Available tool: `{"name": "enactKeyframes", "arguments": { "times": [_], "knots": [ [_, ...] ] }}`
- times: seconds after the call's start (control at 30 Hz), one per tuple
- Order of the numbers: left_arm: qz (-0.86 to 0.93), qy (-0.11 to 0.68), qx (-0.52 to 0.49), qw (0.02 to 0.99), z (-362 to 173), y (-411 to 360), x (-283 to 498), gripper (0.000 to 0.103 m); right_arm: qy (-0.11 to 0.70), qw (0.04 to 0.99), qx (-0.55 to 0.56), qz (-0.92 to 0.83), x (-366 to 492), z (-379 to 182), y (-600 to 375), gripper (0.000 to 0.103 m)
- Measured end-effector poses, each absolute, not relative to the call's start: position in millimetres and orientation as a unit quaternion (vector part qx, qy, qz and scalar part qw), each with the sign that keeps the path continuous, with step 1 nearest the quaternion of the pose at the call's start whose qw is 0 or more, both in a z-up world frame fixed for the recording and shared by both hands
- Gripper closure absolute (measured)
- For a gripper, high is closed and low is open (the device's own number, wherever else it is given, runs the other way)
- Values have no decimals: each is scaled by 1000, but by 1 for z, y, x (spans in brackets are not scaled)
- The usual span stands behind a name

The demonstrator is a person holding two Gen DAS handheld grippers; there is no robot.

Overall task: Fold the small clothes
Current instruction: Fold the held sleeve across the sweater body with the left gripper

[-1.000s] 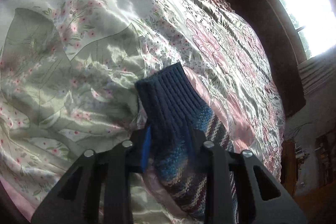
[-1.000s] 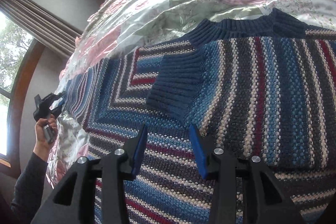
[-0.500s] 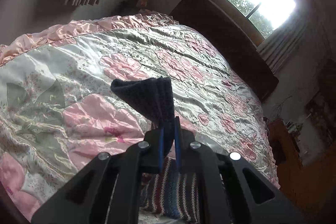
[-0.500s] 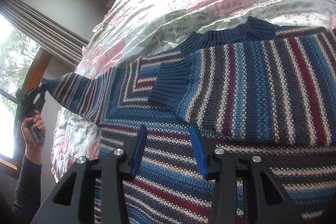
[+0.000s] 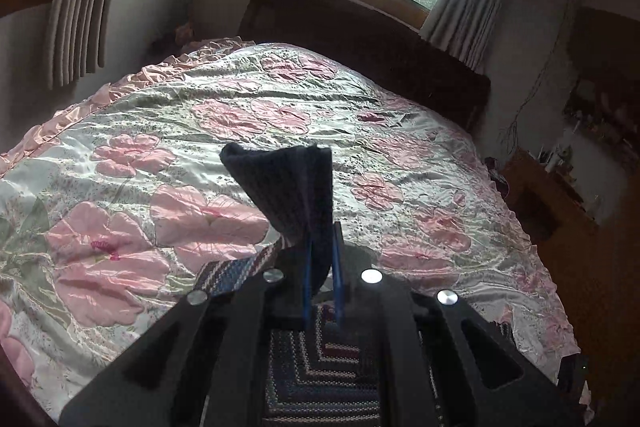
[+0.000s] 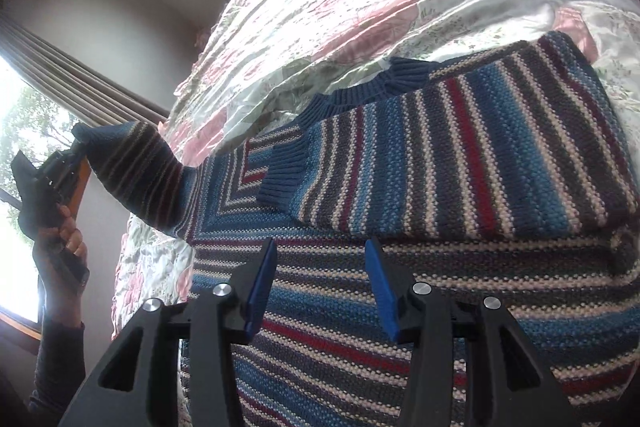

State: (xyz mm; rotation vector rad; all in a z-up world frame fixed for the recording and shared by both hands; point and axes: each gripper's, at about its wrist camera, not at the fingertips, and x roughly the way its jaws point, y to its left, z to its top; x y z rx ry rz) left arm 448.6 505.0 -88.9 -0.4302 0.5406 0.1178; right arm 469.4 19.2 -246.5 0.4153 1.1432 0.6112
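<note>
**Left sleeve lifted, right gripper idle above the sweater body**

Your left gripper [image 5: 322, 279] has its blue fingers [image 5: 307, 275] pinched together on the navy ribbed cuff [image 5: 288, 187] of the striped knit sweater [image 6: 460, 163]; the cuff stands up past the fingertips toward 12 o'clock. In the right wrist view that same gripper [image 6: 74, 157] appears at 9 o'clock, held in your hand [image 6: 60, 235], with the sleeve [image 6: 136, 171] raised off the bed and stretched toward it. The sweater lies flat on the floral satin bedspread [image 5: 168, 195], its other sleeve folded across the chest and the ribbed collar [image 6: 376, 91] toward 12 o'clock. Your right gripper [image 6: 320, 287] hangs over the lower body of the sweater, fingers [image 6: 260, 287] spread apart and holding nothing.
</note>
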Motion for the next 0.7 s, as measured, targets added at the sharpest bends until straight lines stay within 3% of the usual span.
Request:
{"name": "enactKeyframes", "arguments": {
  "times": [0.33,0.63,0.7],
  "knots": [
    [69,336,-167,925,-183,381,485,97,535,767,232,267,465,-279,-26,55],
    [47,411,-192,890,-274,333,503,97,536,744,288,277,473,-291,-37,54],
    [36,425,-212,879,-286,332,503,96,535,732,308,287,479,-290,-28,48]
  ]
}}
